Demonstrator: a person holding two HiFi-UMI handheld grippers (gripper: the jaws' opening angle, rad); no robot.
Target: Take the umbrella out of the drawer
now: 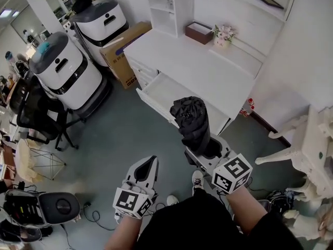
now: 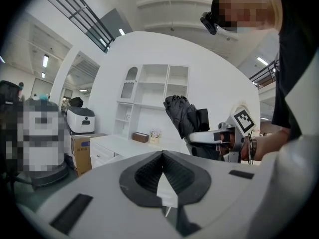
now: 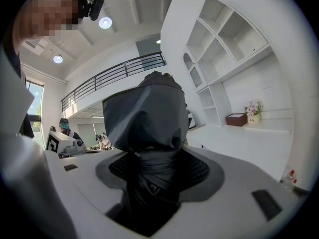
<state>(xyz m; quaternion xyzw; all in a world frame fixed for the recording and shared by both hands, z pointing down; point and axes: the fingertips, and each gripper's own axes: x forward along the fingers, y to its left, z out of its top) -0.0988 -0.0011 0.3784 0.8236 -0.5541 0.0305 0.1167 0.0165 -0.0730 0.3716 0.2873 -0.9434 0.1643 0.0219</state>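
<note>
A folded black umbrella [image 1: 191, 120] stands upright in my right gripper [image 1: 204, 151], which is shut on its lower part. It hangs in the air in front of the open white drawer [image 1: 167, 90] of the white desk [image 1: 208, 66]. In the right gripper view the umbrella [image 3: 144, 118] fills the space between the pads of the right gripper [image 3: 154, 166]. My left gripper [image 1: 148, 165] is lower and to the left, shut with nothing in it. The left gripper view shows its jaws [image 2: 162, 156] closed, with the umbrella [image 2: 182, 114] and right gripper [image 2: 214, 136] beyond.
Two white and grey machines [image 1: 65, 69] [image 1: 104, 20] and a cardboard box [image 1: 125, 48] stand left of the desk. A black office chair [image 1: 36, 113] is at the left. A brown box [image 1: 199, 33] and a flower pot [image 1: 223, 35] sit on the desk. White furniture [image 1: 312, 145] stands at the right.
</note>
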